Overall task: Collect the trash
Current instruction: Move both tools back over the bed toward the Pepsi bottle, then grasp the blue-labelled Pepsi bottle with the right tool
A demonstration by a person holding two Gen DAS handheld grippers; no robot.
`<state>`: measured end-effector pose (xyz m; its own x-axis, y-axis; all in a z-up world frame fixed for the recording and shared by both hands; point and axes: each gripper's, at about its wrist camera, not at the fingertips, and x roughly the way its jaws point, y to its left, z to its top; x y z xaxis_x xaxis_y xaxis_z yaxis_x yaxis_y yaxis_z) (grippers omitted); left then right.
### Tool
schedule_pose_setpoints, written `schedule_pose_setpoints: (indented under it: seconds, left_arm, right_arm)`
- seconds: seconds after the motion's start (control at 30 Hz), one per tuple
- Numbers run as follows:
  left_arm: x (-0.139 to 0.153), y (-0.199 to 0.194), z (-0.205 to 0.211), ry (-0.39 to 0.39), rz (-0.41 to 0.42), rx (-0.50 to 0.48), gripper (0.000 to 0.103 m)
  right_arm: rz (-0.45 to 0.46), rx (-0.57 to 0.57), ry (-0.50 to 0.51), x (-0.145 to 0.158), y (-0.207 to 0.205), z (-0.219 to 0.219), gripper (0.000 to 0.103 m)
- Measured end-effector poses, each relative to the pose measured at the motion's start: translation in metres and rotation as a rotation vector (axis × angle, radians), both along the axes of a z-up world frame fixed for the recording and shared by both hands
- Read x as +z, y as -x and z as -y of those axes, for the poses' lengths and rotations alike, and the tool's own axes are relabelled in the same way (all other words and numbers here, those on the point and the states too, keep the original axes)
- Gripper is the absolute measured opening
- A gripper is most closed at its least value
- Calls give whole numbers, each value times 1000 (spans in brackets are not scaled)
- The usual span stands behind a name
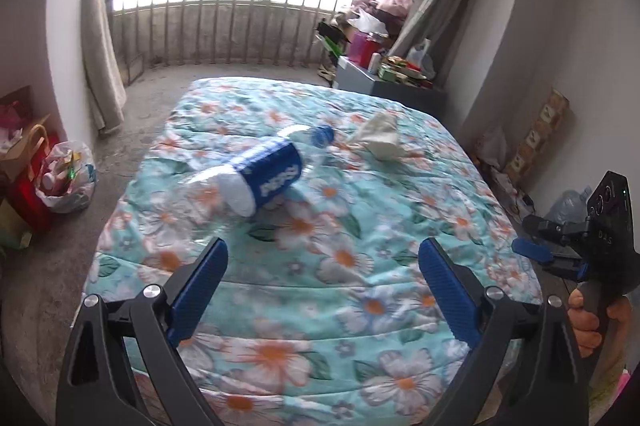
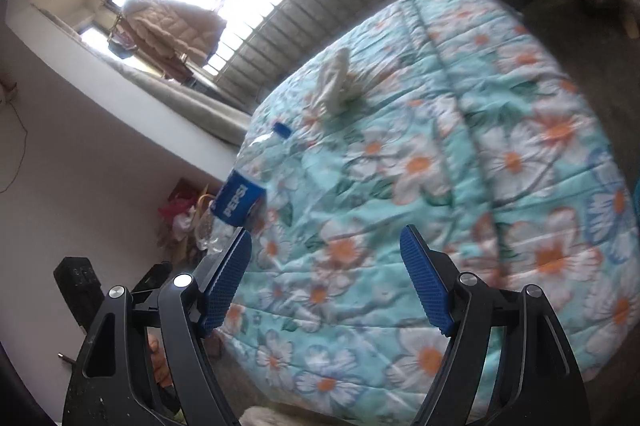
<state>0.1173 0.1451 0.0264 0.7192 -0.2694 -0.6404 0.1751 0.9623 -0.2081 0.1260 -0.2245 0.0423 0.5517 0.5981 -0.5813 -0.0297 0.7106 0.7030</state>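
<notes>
Your left gripper (image 1: 322,290) fingers are spread wide over the floral quilt (image 1: 360,306), gripping nothing. Right gripper (image 2: 326,278) is likewise spread, empty. Pepsi bottle (image 1: 264,174) looks airborne ahead of you; crumpled tissue (image 1: 380,138) lies beyond.
</notes>
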Motion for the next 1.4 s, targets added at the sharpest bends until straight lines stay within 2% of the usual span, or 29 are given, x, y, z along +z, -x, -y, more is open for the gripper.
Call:
schedule_pose_setpoints:
  seconds: [0.13,0.23,0.37,0.6,0.7,0.77,0.83,0.87,1.0,1.17,1.3,1.4]
  left_arm:
    - [-8,-2,-26,19,-1,47,94]
    - [-15,-4,-49,44,-5,97,95]
    - [-20,-6,-74,47,6,172,96]
    - [-26,-15,-105,28,16,231,97]
    - [-29,-17,-112,28,12,240,97]
    - [-32,-17,-115,29,8,242,97]
    - [-34,-18,-117,32,2,245,97]
    - [-35,-18,-117,33,0,246,97]
    - [-34,-16,-115,38,8,234,97]
    - [-30,-17,-106,48,17,203,97]
    - [-31,-25,-91,65,0,152,97]
    - [-30,-40,-69,75,-18,81,97]
  right_arm:
    - [-47,75,-60,-4,-28,-43,73]
    - [-104,119,-150,-14,-61,-86,77]
    - [-193,164,-195,-33,-95,-134,77]
    - [-282,180,-250,-56,-141,-194,77]
    - [-310,152,-246,-65,-153,-209,77]
    - [-292,139,-250,-64,-157,-214,73]
    - [-283,143,-265,-66,-162,-223,64]
    - [-284,152,-285,-66,-164,-225,60]
    - [-285,175,-303,-66,-163,-221,57]
    - [-319,253,-362,-62,-145,-189,56]
    - [-307,300,-392,-54,-115,-144,55]
    - [-262,303,-396,-44,-89,-98,54]
